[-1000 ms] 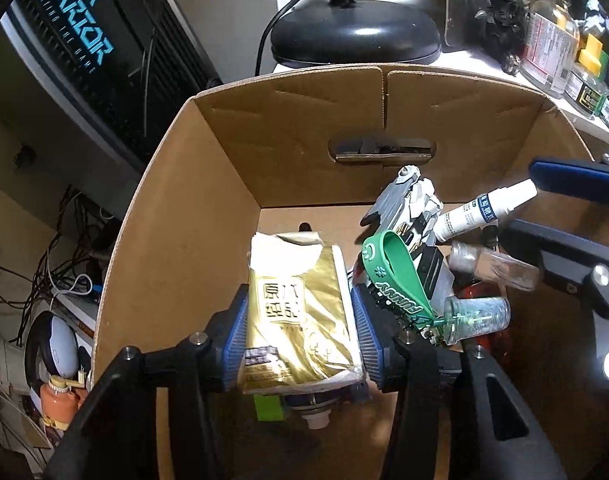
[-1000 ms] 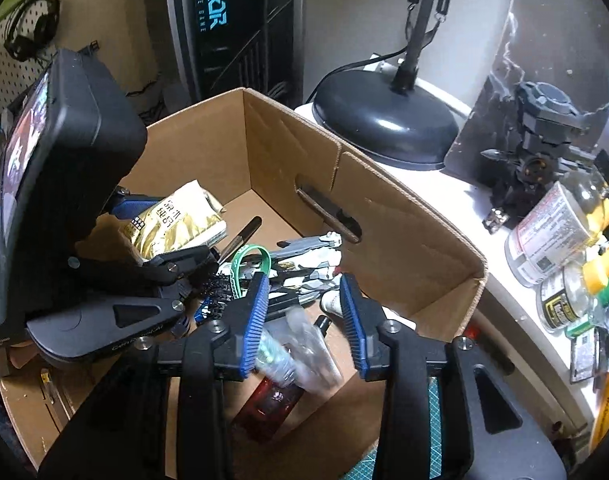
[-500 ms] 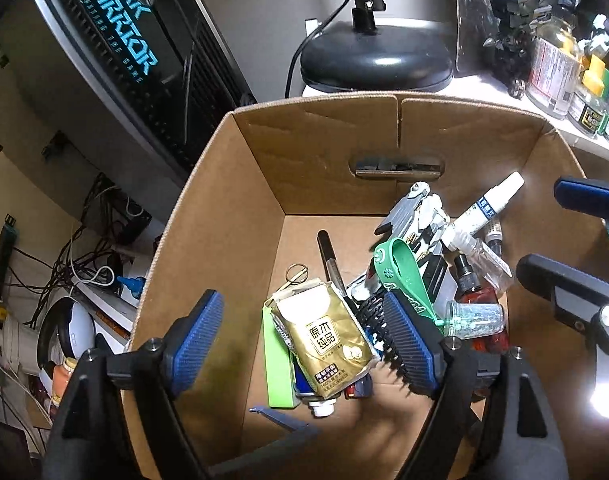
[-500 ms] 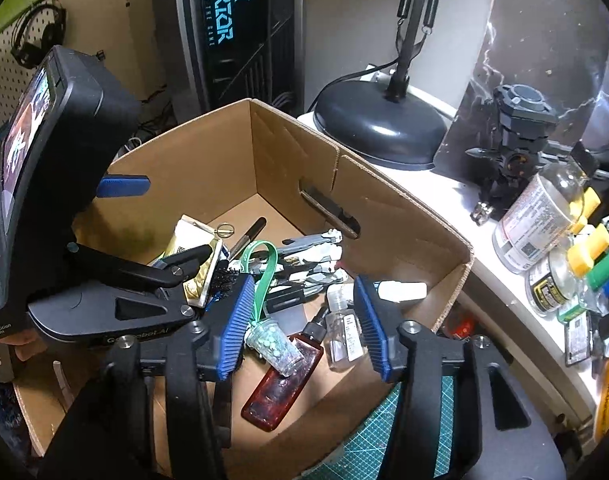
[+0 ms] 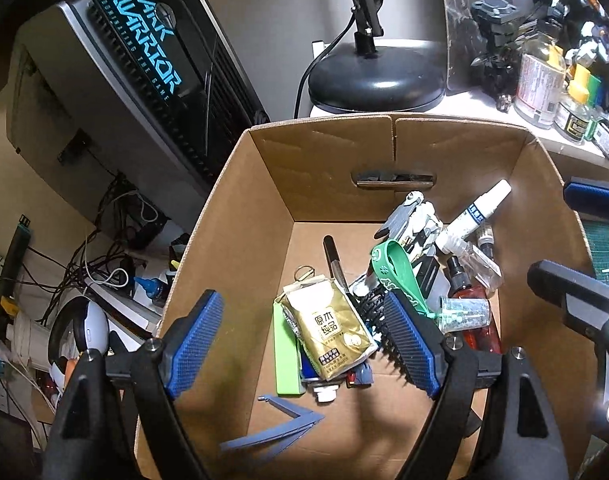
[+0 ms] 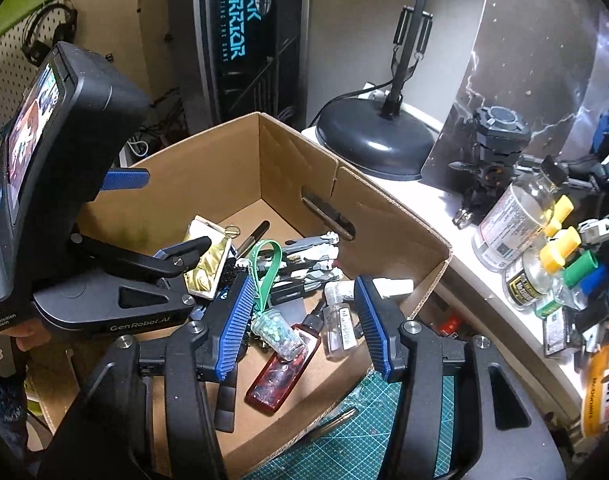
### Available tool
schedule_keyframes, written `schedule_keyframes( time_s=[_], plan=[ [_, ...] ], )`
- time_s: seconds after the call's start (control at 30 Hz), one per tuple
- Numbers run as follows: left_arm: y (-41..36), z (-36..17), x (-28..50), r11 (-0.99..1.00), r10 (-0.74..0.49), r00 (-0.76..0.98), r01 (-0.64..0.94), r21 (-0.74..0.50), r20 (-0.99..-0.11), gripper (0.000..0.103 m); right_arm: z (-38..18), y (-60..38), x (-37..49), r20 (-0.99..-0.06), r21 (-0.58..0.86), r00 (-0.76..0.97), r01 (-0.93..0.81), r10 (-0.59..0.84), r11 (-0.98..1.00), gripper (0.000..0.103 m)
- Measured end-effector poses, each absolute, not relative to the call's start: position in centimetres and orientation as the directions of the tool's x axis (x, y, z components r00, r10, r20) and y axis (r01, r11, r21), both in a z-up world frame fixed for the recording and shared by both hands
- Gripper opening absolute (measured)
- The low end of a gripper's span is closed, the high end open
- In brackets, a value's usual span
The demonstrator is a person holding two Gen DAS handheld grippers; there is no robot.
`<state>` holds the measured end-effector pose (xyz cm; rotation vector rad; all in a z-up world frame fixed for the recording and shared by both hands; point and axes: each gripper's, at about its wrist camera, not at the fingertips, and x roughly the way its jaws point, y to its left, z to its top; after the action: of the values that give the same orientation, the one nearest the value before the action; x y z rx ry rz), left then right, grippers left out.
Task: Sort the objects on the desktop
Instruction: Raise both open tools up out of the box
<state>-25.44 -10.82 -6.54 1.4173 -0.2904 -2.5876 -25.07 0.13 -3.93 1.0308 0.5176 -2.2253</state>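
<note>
The left claw [image 5: 304,348] hung above the cardboard box [image 5: 240,240] with its 2 blue pads spread wide and nothing between them. Below the gap, on the box floor, lay the gold packet [image 5: 330,328], printed side up, resting on a green bar [image 5: 285,354] and a white-capped tube [image 5: 326,392]. A black comb [image 5: 378,320] lay just beside the packet's right edge, its teeth partly hidden by the claw's right pad. Farther back in the box sat a black marker [image 5: 332,256], a small metal ring [image 5: 304,271], a green strap [image 5: 396,270] draped over a grey model part [image 5: 412,220], a white spray bottle [image 5: 474,216] leaning toward the right wall, a clear bottle [image 5: 478,258], a red bottle [image 5: 478,312] and a small clear jar of beads [image 5: 462,314]. A blue folded piece [image 5: 280,426] lay on the near floor of the box.

The right claw [image 6: 304,324] was also open wide and empty, poised over the box's near right corner, above the bead jar, red bottle and clear bottle. A green cutting mat [image 6: 344,440] lay beneath it outside the box. Behind the box, on the white tabletop [image 6: 424,200], stood a black lamp base [image 6: 376,148], glass bottles [image 6: 512,224] and model robots [image 6: 496,148]. A computer tower [image 5: 144,64] lettered "DARK WARRIOR" stood to the left.
</note>
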Motion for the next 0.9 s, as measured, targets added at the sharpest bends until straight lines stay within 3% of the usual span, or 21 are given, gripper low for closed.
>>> schedule_keyframes(
  time_s=[0.9],
  plan=[
    [-10.3,-1.2,-20.6,-0.969,-0.237,-0.627,0.095,0.229,-0.742,0.083,0.4,0.3,-19.9,-0.732,-0.127,-0.549,0.692,-0.404,-0.710,0.049]
  ],
)
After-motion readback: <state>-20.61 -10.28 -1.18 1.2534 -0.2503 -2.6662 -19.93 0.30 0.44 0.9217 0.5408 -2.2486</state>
